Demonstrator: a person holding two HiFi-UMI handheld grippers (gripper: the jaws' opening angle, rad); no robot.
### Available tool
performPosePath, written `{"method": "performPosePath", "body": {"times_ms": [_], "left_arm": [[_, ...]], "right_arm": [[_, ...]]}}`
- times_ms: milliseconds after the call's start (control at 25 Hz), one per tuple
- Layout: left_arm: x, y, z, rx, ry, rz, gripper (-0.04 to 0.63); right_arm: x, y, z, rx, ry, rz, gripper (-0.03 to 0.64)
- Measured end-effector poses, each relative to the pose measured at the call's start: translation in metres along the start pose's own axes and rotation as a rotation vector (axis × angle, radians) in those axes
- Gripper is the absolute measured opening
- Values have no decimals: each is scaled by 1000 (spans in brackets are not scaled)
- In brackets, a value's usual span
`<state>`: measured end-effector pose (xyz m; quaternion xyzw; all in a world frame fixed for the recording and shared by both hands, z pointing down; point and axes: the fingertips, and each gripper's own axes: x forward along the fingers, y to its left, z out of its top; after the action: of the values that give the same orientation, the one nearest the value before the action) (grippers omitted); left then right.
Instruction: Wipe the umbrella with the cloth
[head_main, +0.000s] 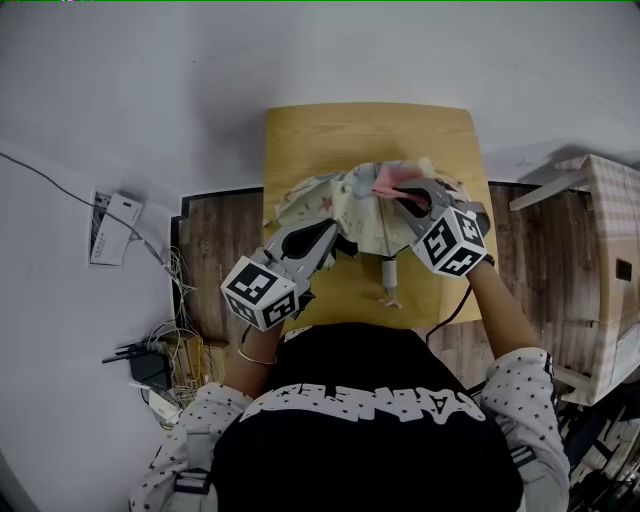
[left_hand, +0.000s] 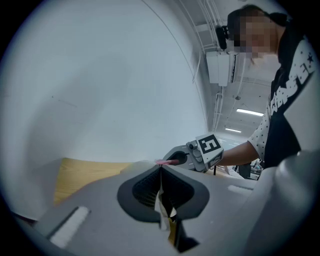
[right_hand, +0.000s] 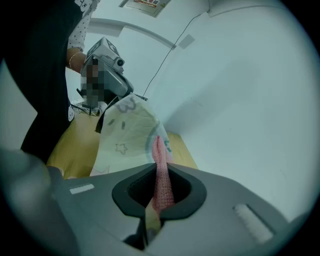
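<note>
Counted: one umbrella (head_main: 345, 205), one cloth (head_main: 388, 181), two tools, one tabletop (head_main: 300, 130).

Umbrella: pale, star print, canopy crumpled on the middle of the tabletop, handle (head_main: 388, 285) pointing toward the person.

Cloth: pink, on top of the canopy at its right side.

Left tool (head_main: 340, 243): clenched on a fold of the umbrella's pale fabric at the canopy's near left edge, jaws pressed together on it.

Right tool (head_main: 398, 196): clenched on the cloth, pink strip running between the jaws and out ahead onto the canopy. Also a sliver of pale fabric under the strip, cannot tell whether pinched.

One marker cube on each tool.

Tabletop: small, light wood, bare apart from the umbrella and cloth.

Room: wood-plank floor (head_main: 215, 240) on both sides of the tabletop, plain pale wall (head_main: 150, 80) behind and to the left. Left side: white power strip (head_main: 115, 228), tangle of cables (head_main: 175, 275), black adapter (head_main: 150, 368). Right side: one light box (head_main: 600, 260), near the tabletop but apart from it. Ceiling strip lights (left_hand: 250, 112) in the left gripper view.
</note>
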<state>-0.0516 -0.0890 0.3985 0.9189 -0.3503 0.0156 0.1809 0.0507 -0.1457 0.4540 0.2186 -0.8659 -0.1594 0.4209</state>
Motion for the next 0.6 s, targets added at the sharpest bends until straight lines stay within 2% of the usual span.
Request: {"method": "performPosePath", "body": {"times_ms": [600], "left_arm": [[47,-43,-4,45,56,-171,3]], "right_arm": [[-17,49,-39,137,43,37,31]]}}
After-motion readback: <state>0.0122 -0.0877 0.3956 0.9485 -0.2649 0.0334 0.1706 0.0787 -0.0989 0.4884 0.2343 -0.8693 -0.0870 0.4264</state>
